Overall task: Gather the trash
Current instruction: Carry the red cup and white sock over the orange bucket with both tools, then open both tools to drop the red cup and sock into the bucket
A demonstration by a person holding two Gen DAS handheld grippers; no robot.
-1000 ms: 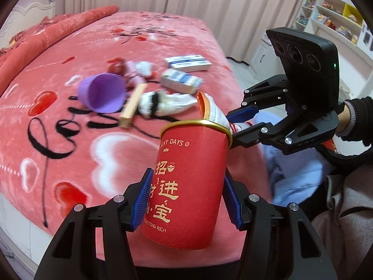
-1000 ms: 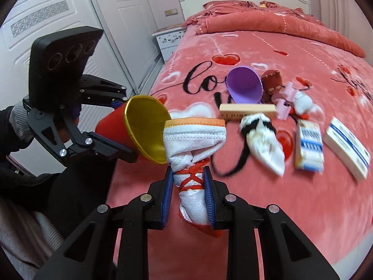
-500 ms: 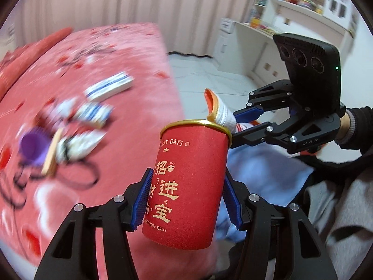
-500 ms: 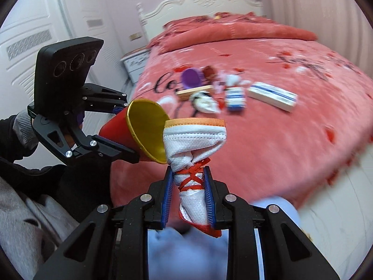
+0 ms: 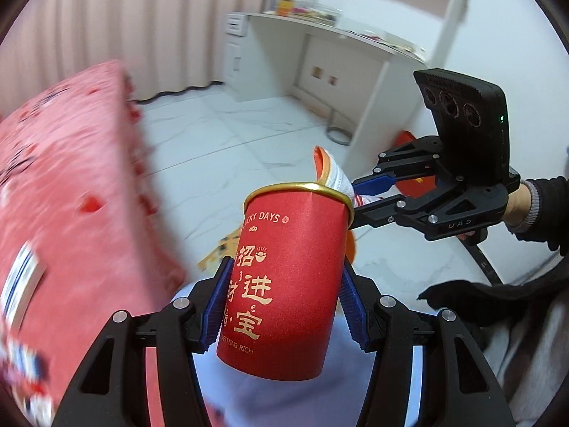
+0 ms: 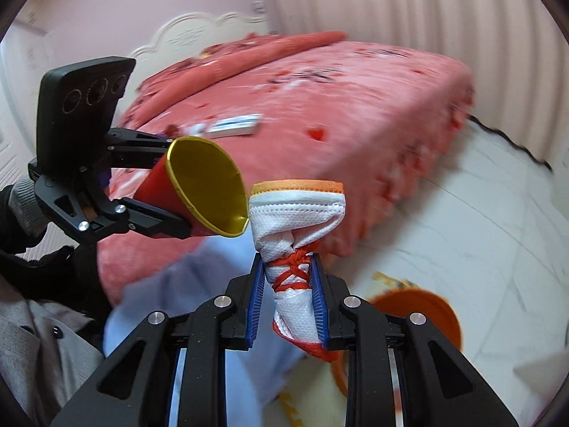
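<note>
My left gripper [image 5: 284, 306] is shut on a red paper cup [image 5: 284, 277] with a gold rim and gold lettering, held nearly upright. My right gripper [image 6: 288, 299] is shut on a rolled white face mask [image 6: 295, 213] bound with red string and edged in orange. In the left wrist view the mask [image 5: 330, 170] peeks over the cup's rim, with the right gripper [image 5: 366, 199] just behind the cup. From the right wrist camera, the cup's gold mouth [image 6: 206, 185] almost touches the mask, and the left gripper [image 6: 174, 185] grips the cup. An orange bin [image 6: 416, 309] sits on the floor below the mask.
The pink bed [image 6: 320, 106] fills the left and back, with a white box [image 6: 236, 124] and blurred litter on it. White tiled floor [image 5: 231, 131] lies beyond it. A white desk [image 5: 320, 53] stands at the far wall. A black cable [image 6: 508, 142] trails on the floor.
Both grippers have swung together off the bed toward the floor, each keeping its hold. The litter on the bed slid out of the centre, and the orange bin came into view.
</note>
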